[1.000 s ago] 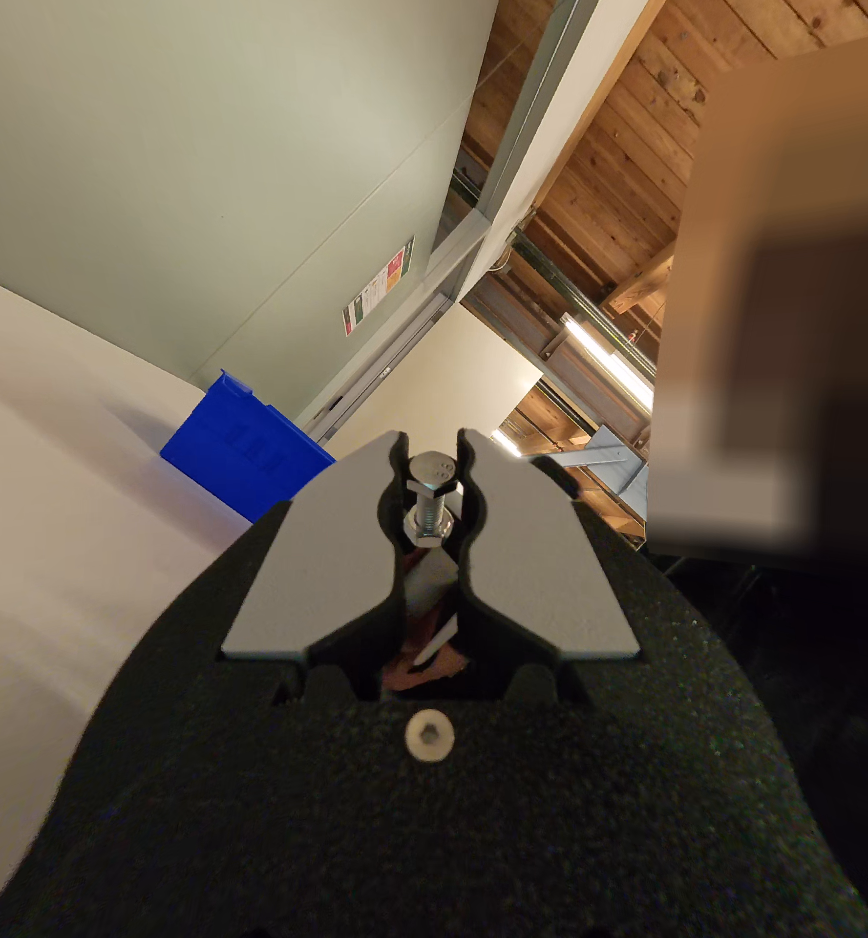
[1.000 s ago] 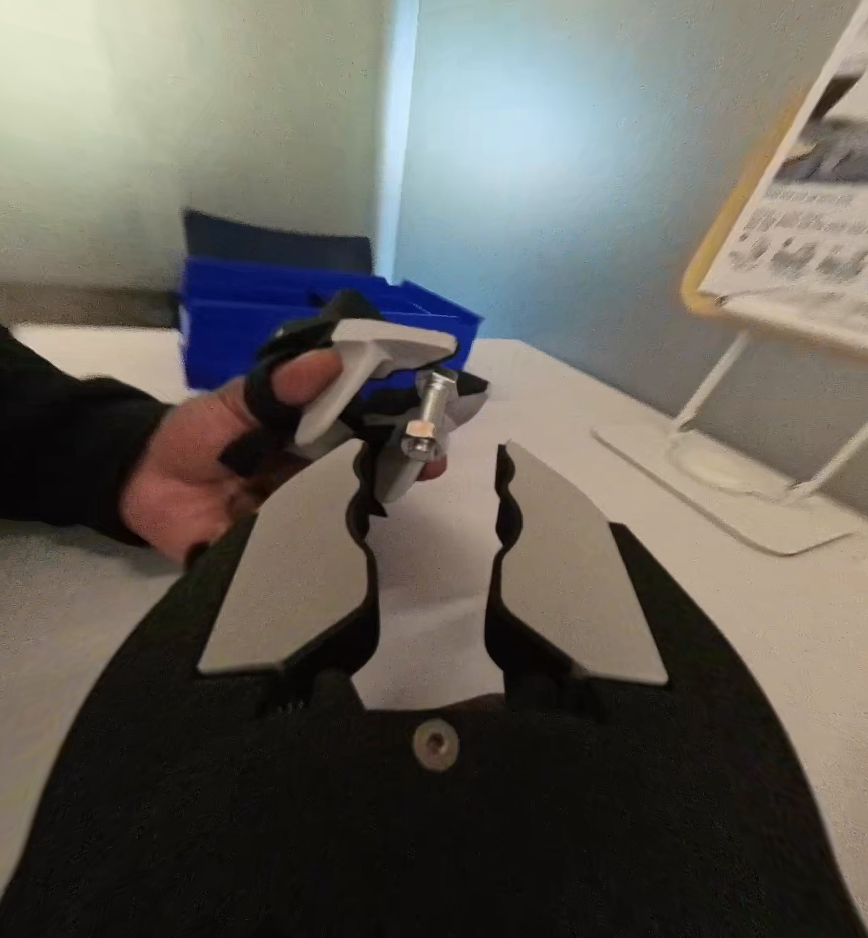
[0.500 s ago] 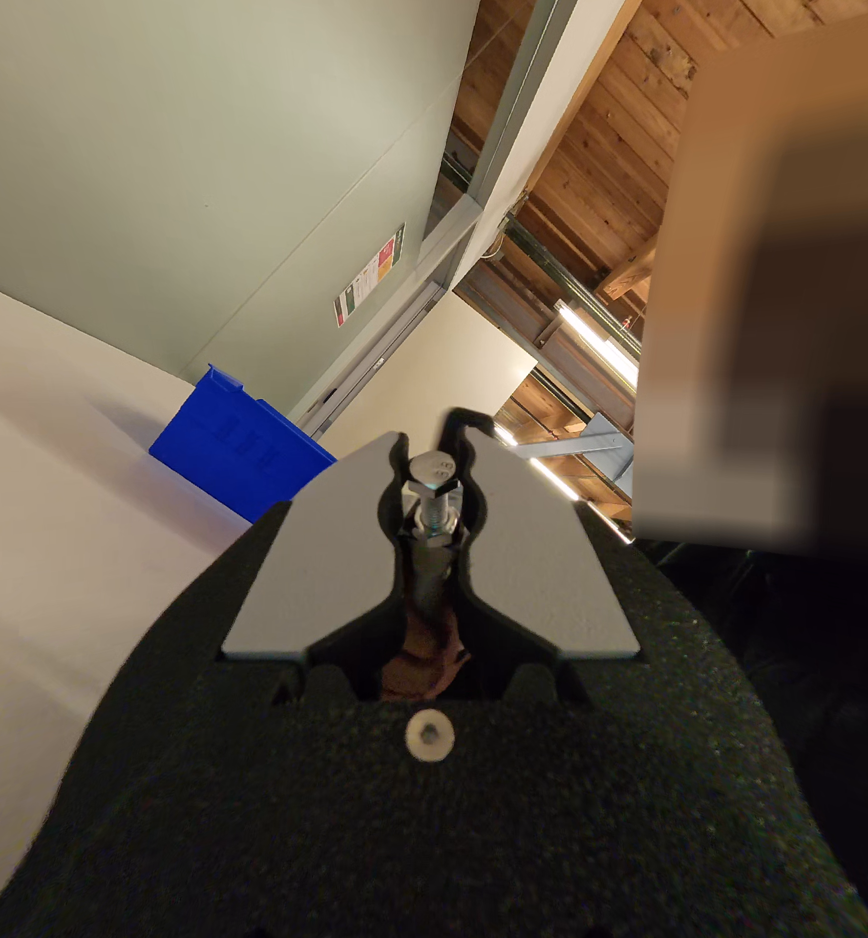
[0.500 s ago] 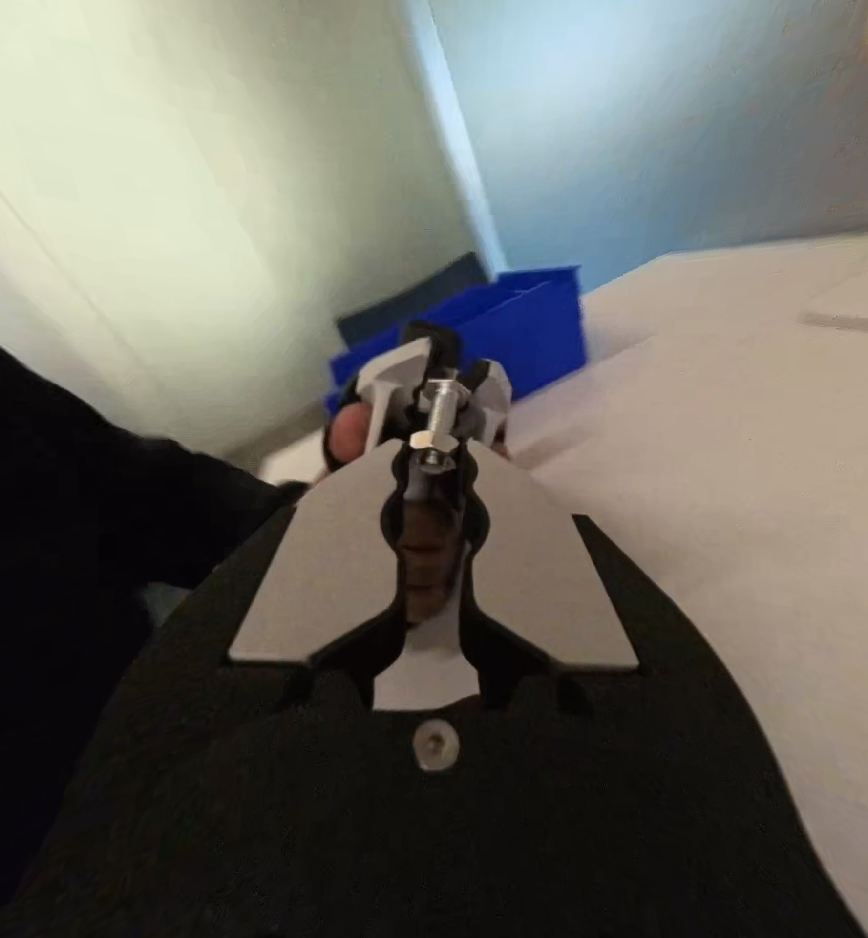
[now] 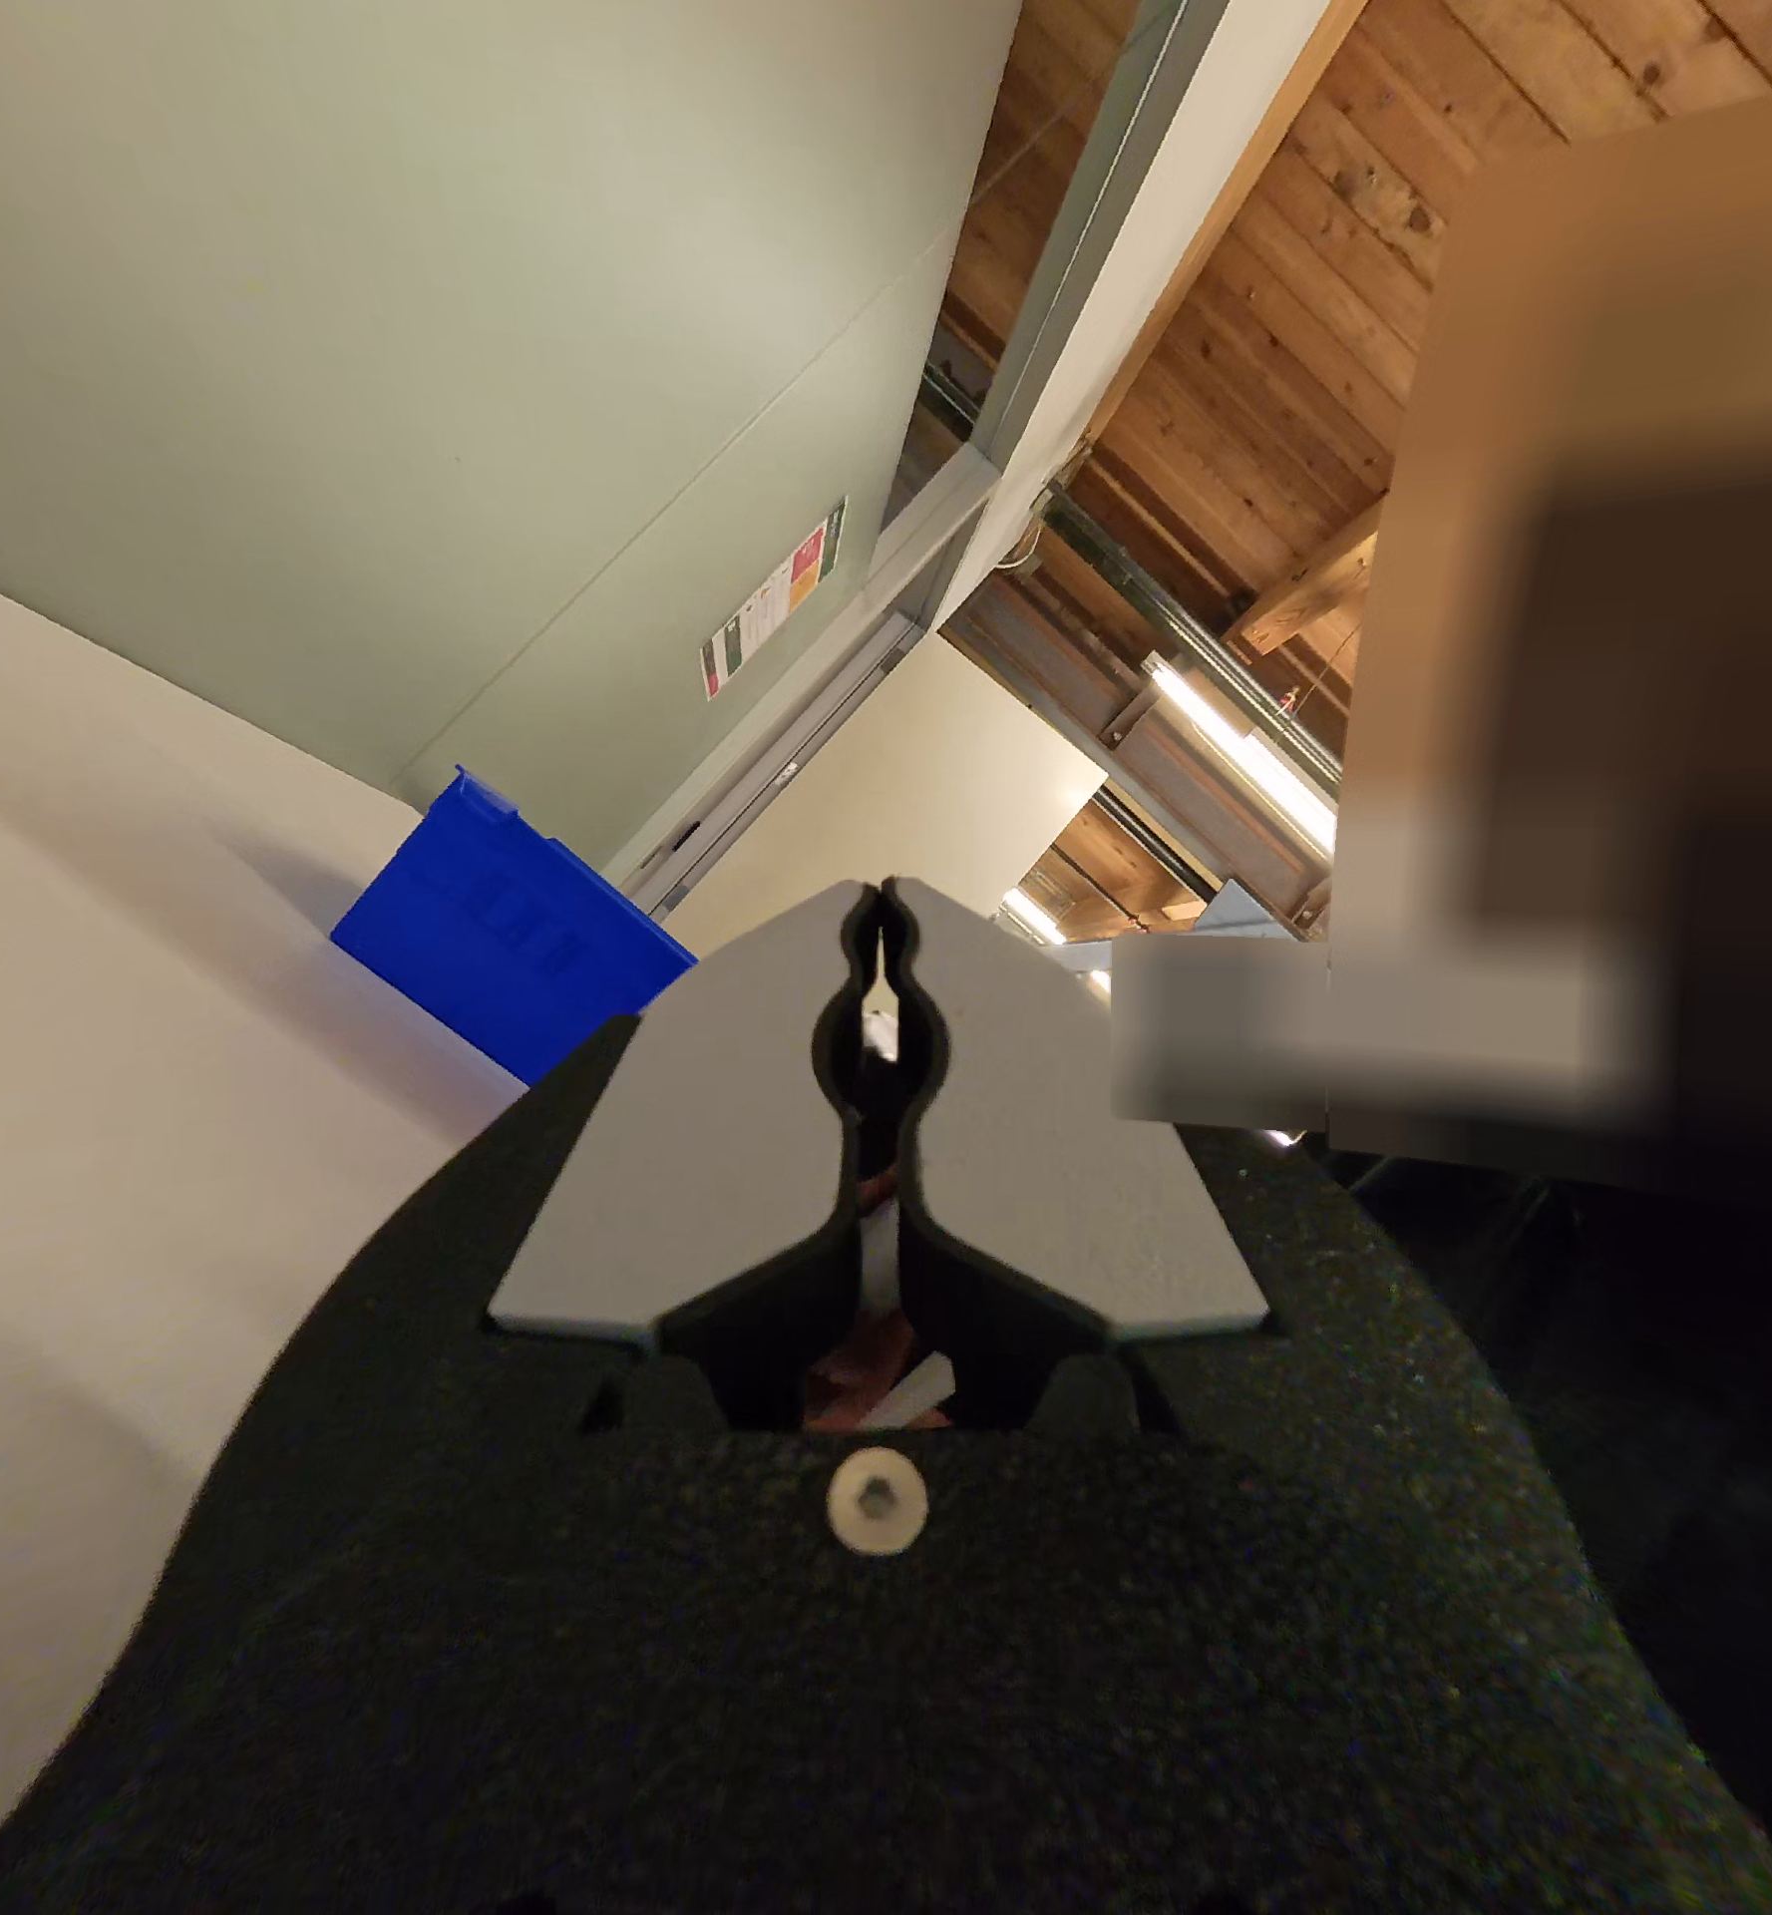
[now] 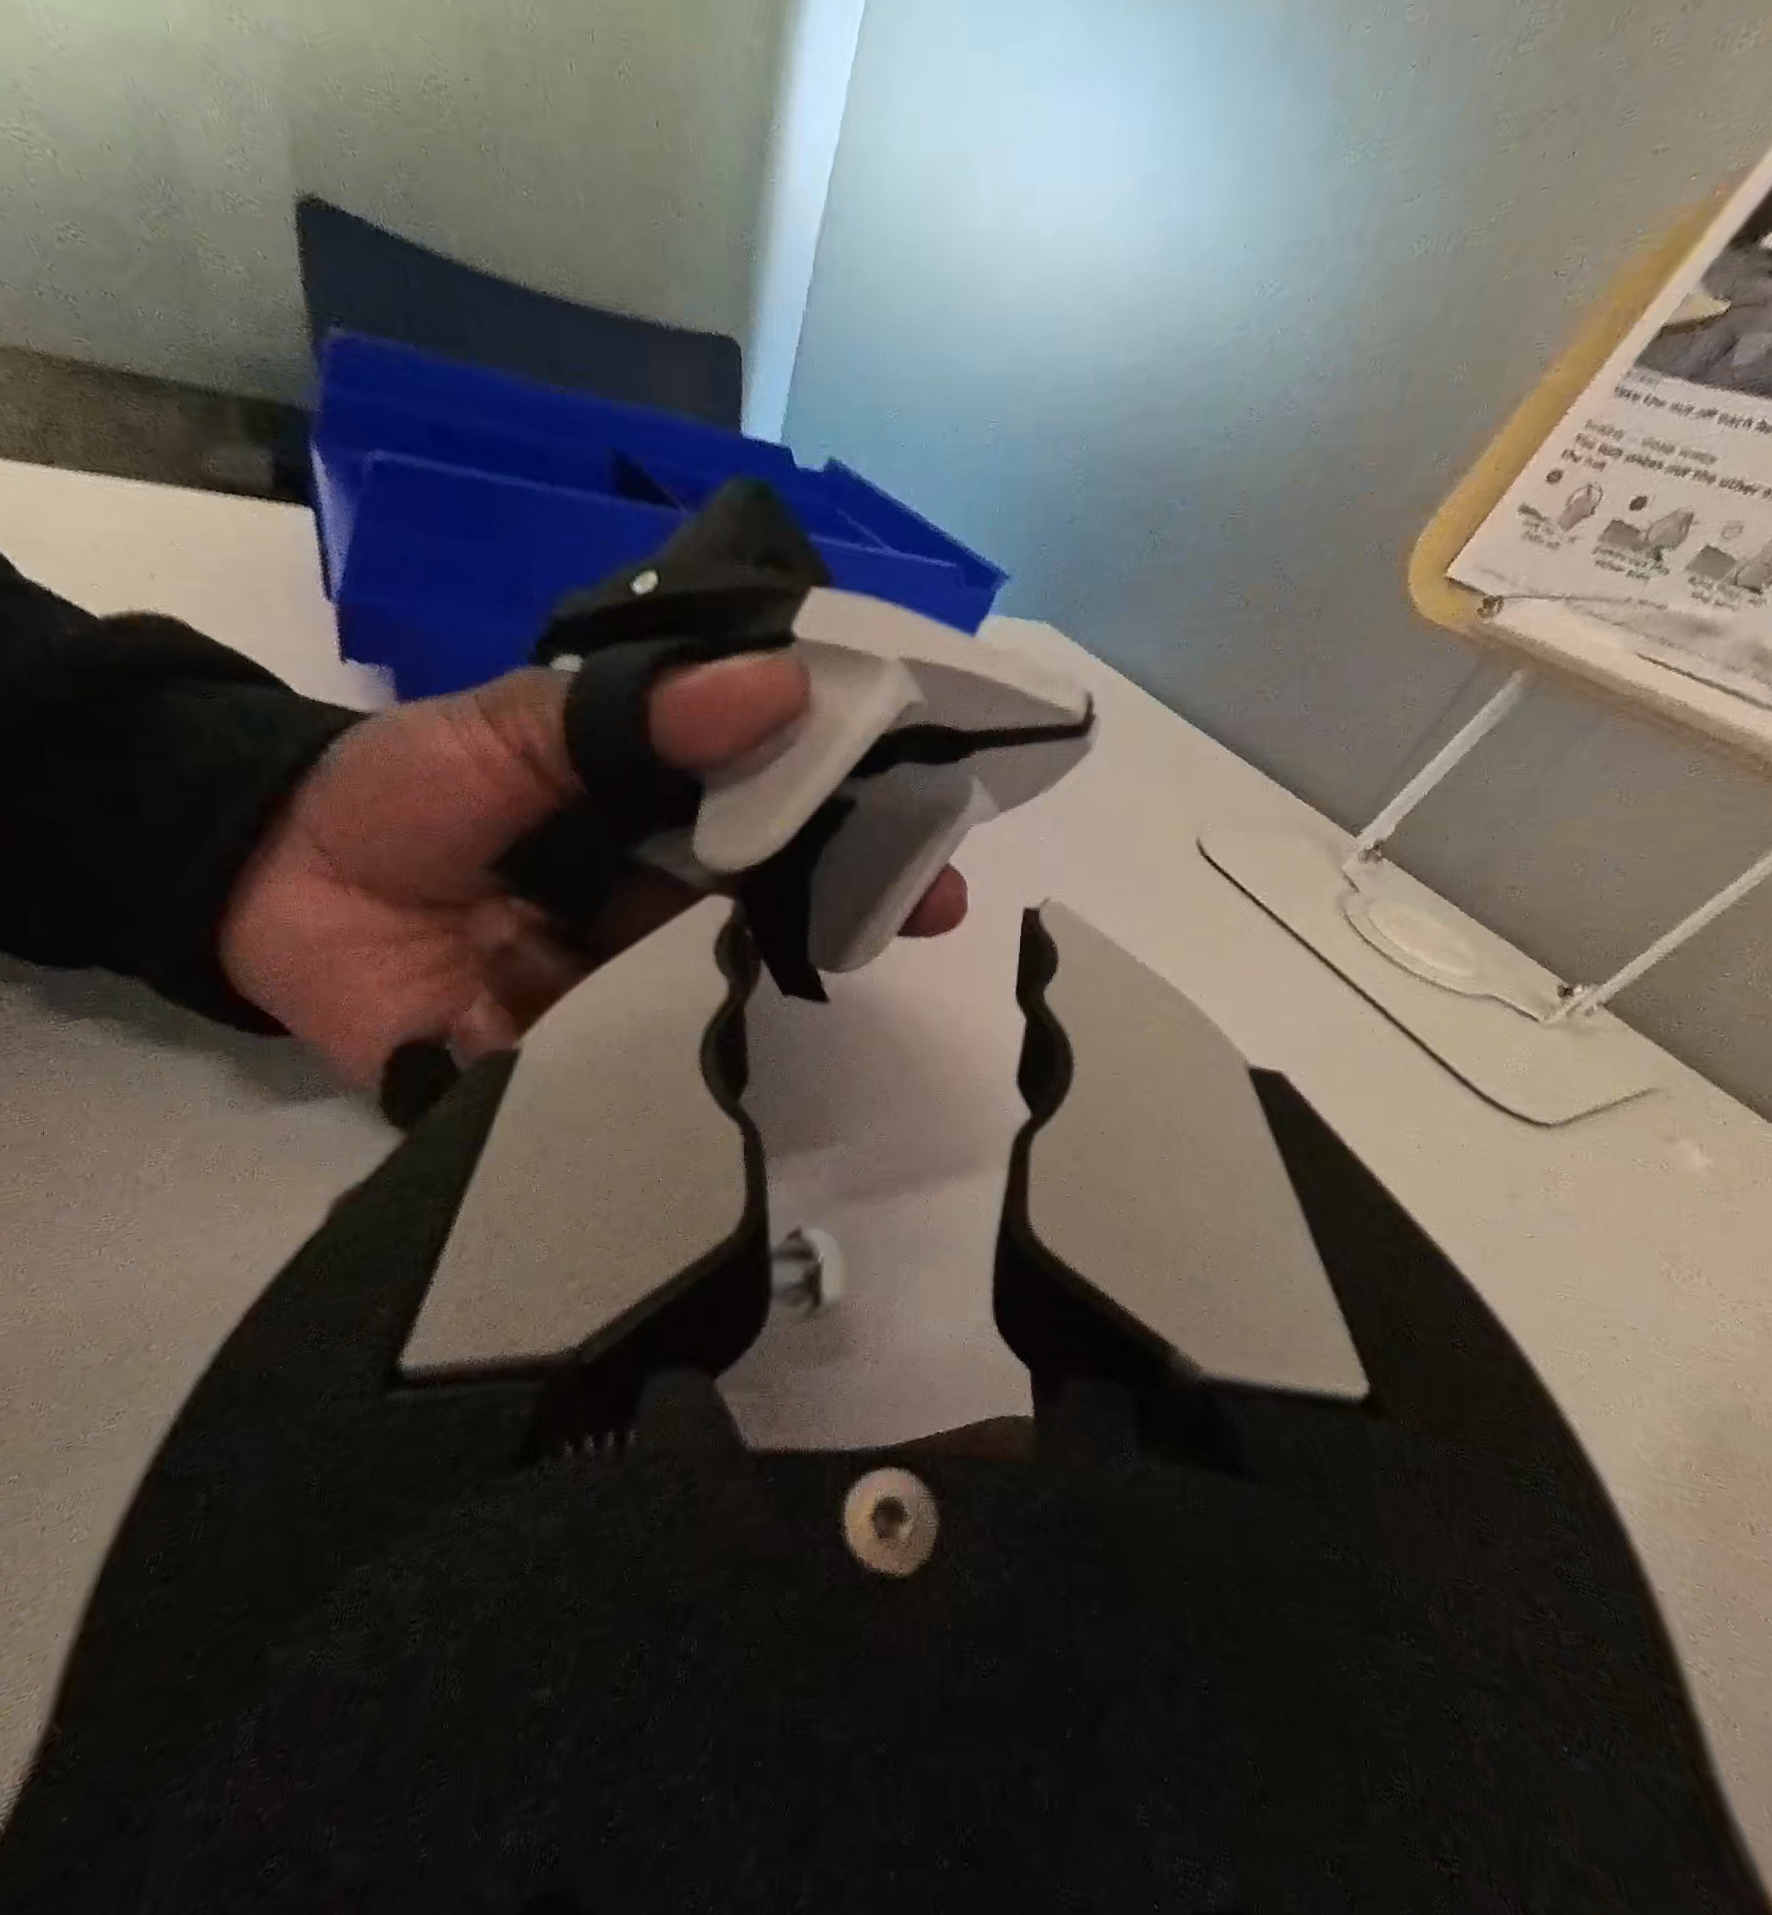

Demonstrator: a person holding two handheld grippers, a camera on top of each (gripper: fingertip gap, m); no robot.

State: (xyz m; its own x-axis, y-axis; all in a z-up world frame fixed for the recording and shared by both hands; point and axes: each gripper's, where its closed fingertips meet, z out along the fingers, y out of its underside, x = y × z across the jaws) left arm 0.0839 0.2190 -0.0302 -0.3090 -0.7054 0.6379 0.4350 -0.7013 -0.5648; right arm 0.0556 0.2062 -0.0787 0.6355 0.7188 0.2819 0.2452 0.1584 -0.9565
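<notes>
My left gripper [image 5: 881, 891] is shut, its fingertips touch and nothing sits between them. It also shows in the right wrist view [image 6: 964, 746], held in a person's hand [image 6: 394, 829] just above my right fingers, with its grasp bare. My right gripper [image 6: 881, 927] is open and holds nothing. A silver bolt with a nut [image 6: 807, 1269] lies on the white table [image 6: 1327, 1295] below the open right jaws, partly hidden by the left finger [image 6: 591, 1171].
A blue bin [image 5: 508, 933] stands at the back of the table by the wall; it also shows in the right wrist view [image 6: 602, 549]. A printed sheet on a white wire stand [image 6: 1638, 415] stands at the right. A dark sleeve [image 6: 53, 767] comes in from the left. Spacing between my two grippers at the tips: around 5 cm.
The left gripper held the bolt, and the right jaws closed on its nut half a second ago. Now the bolt has left both grasps and lies on the table; the left shut, the right opened.
</notes>
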